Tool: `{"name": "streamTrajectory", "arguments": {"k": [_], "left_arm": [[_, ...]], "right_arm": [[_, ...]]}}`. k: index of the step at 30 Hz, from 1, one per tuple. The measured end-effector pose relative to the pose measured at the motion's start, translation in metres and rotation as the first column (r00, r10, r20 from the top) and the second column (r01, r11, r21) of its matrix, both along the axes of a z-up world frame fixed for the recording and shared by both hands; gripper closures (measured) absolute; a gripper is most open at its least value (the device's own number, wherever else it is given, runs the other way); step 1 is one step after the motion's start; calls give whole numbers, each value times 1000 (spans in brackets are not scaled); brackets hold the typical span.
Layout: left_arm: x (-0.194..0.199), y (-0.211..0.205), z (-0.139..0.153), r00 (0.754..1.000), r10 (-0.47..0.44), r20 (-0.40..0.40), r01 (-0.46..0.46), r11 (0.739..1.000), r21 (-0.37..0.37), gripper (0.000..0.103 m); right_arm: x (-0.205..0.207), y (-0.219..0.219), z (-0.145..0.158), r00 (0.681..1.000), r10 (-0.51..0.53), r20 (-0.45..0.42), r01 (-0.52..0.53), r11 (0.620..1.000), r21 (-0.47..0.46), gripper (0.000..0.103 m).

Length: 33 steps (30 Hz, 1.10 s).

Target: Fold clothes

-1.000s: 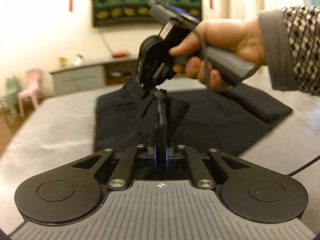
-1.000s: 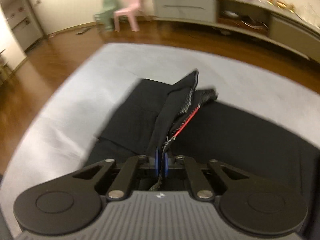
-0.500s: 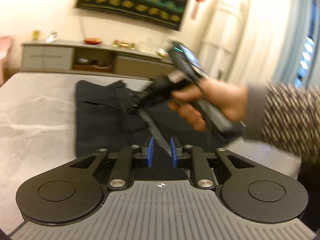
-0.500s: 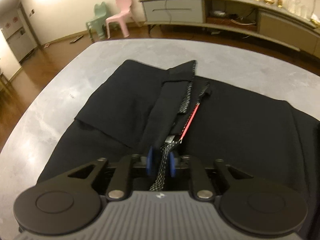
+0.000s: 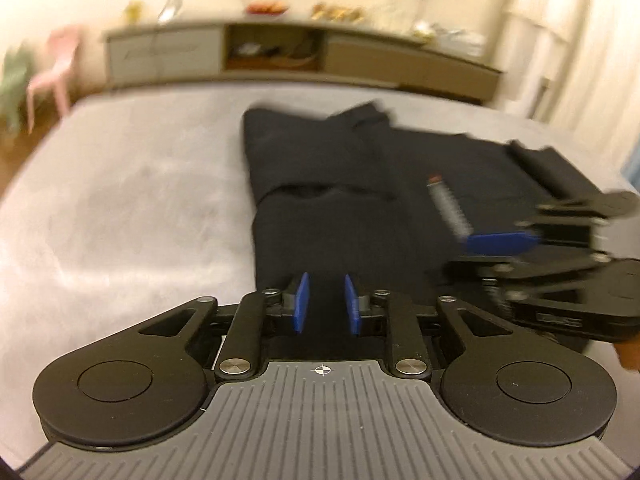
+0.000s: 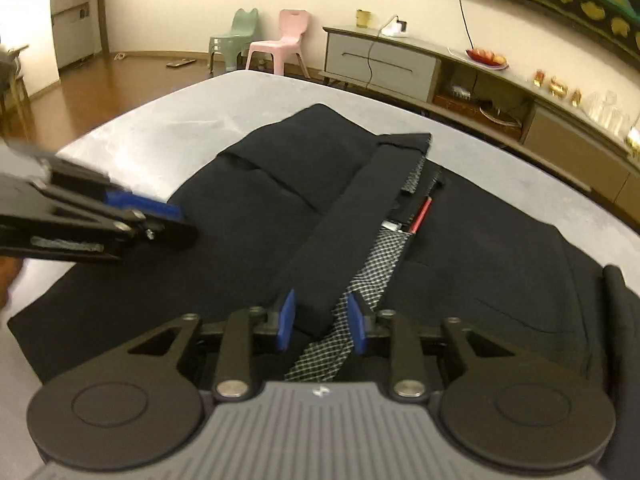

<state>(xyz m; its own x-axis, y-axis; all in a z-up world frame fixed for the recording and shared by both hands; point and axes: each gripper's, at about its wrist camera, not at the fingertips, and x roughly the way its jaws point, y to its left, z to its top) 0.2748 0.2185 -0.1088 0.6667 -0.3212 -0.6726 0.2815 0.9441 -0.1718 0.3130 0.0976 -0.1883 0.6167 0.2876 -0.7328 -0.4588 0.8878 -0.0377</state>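
Note:
A black garment (image 5: 320, 184) lies flat on the grey table (image 5: 120, 200). In the left wrist view my left gripper (image 5: 325, 280) hovers over the garment's near edge; its jaws are closing, still apart, with nothing between them. My right gripper (image 5: 500, 242) shows blurred at the right there. In the right wrist view my right gripper (image 6: 320, 300) stands open low over the black garment (image 6: 260, 200). The folded front strip and its checkered lining (image 6: 380, 256) run between the pads without being pinched. A red tag (image 6: 420, 214) lies beside the lining. My left gripper (image 6: 140, 204) is at the left.
A long grey sideboard (image 6: 380, 60) with small items stands against the far wall. A pink chair (image 6: 280, 44) and a green chair (image 6: 232, 40) stand on the wooden floor (image 6: 100, 76). The table's rounded edge (image 6: 200, 88) is beyond the garment.
Both grippers were shut on the lifted front edge of the garment and have let it go; it now lies flat. The left gripper has swung away sideways; the right has dropped lower.

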Motion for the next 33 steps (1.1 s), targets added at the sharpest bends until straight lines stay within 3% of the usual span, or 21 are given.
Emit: {"name": "streamTrajectory", "arguments": {"k": [4, 8, 11, 13, 17, 23, 24, 29, 31, 33], "left_arm": [[-1, 7, 0, 1000, 15, -10, -16, 999, -37, 96], [-7, 9, 6, 1000, -16, 19, 17, 998, -66, 92], [-8, 8, 10, 999, -32, 20, 34, 997, -69, 92], [-8, 10, 7, 1000, -29, 3, 29, 998, -63, 92], [-10, 16, 4, 1000, -23, -17, 22, 998, -62, 91], [-22, 25, 8, 1000, -21, -23, 19, 997, -79, 84], [-23, 24, 5, 999, -19, -38, 16, 997, -72, 84], [-32, 33, 5, 996, 30, -80, -39, 994, -101, 82], [-37, 36, 9, 996, 45, -81, -55, 992, -117, 81], [-41, 38, 12, 995, 55, -80, -65, 989, -134, 81]], "right_arm": [[10, -2, 14, 997, 25, -72, -24, 1000, 7, 75], [34, -13, 45, 999, -52, 11, 51, 998, 47, 75], [88, -14, 33, 991, -133, 1, 133, 991, -3, 75], [120, -14, 16, 982, -180, -50, 179, 983, -25, 77], [147, -7, 11, 982, -176, -73, 177, 984, 7, 80], [123, -14, 22, 974, -224, -15, 224, 974, -17, 77], [123, -13, 13, 975, -219, -41, 217, 975, -52, 79], [99, -11, 37, 969, -245, -35, 243, 969, -37, 73], [83, 0, 52, 976, -218, -2, 218, 976, -16, 66], [66, 12, 59, 987, -160, -4, 160, 987, 0, 67]]}}
